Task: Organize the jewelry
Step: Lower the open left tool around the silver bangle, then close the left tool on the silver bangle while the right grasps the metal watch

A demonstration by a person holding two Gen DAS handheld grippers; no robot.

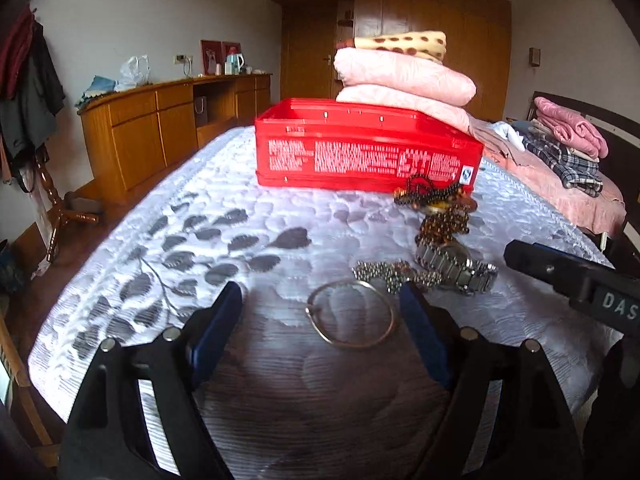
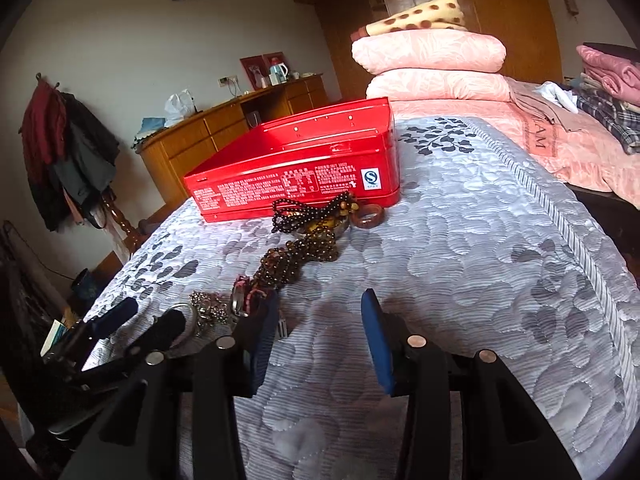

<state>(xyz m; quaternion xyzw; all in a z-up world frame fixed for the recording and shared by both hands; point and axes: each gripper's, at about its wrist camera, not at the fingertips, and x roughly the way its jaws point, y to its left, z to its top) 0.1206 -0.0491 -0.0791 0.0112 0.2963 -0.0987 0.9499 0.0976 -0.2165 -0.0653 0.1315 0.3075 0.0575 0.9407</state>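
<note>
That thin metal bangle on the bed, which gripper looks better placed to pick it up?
Probably the left gripper: its open jaws already frame the bangle. The right gripper is open over bare quilt, beside the jewelry.

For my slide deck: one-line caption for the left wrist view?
Open left gripper poised around a thin bangle on the quilted bed, red tin beyond.

- Tin box [image 1: 368, 152] stands open on the bed's quilted cover [image 1: 248, 240], toward the far end.
- Bead necklaces [image 1: 436, 204] lie heaped just before the box's right corner; a ring [image 2: 370, 216] lies beside them.
- Wristwatch [image 1: 456, 266] lies nearer, before the beads.
- Ball chain [image 1: 390, 274] touches the watch's left side.
- Bangle [image 1: 352, 314] lies nearest, between the left gripper [image 1: 320, 312] fingers.
- Folded quilts [image 1: 404, 76] are stacked behind the box.
</note>
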